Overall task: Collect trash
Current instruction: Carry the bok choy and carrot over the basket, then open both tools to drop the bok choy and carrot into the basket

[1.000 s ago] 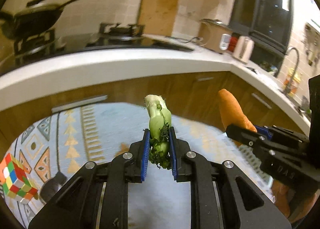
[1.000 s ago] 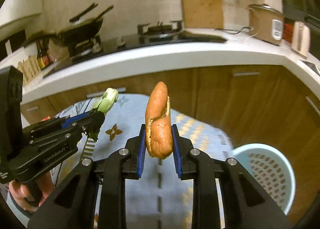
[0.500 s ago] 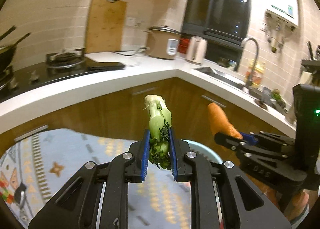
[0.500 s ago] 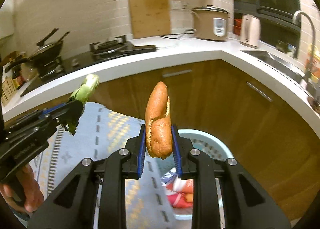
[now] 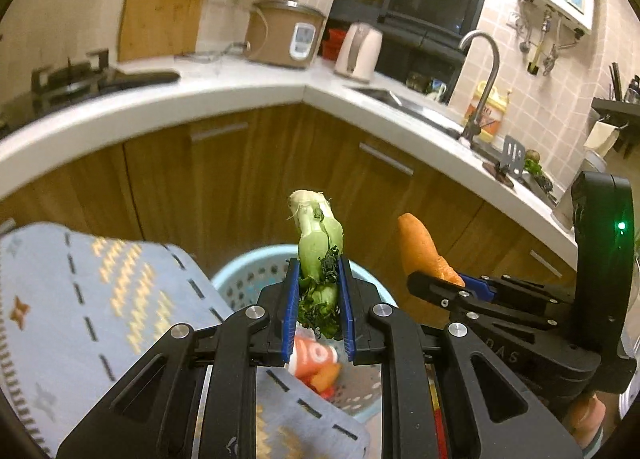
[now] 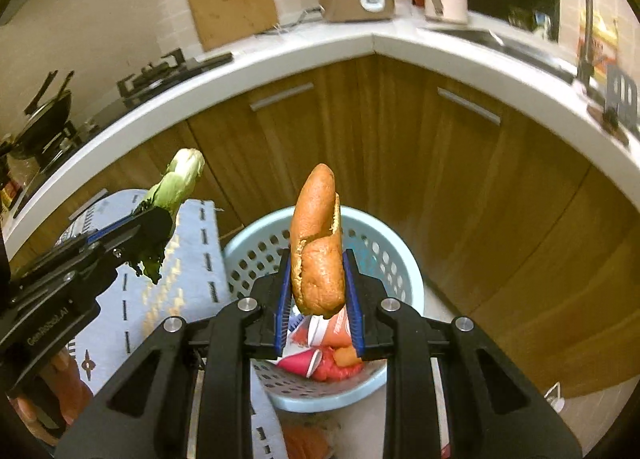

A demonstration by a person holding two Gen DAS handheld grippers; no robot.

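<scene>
Gripping a bok choy stalk [image 5: 318, 255], left gripper [image 5: 318, 299]; right gripper [image 6: 318, 283] clamps bread roll [image 6: 318, 243] above basket [image 6: 396, 259].

Wilted green veg stalk [image 5: 318, 259] upright w/ pale root end up, pinched at its leafy end. Brown bread roll [image 6: 318, 243] upright, split down one side. Light blue perforated bin [image 6: 396, 259] below, red/orange wrappers inside.

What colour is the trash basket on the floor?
Light blue, with perforated walls: the basket shows best in the right wrist view.
</scene>
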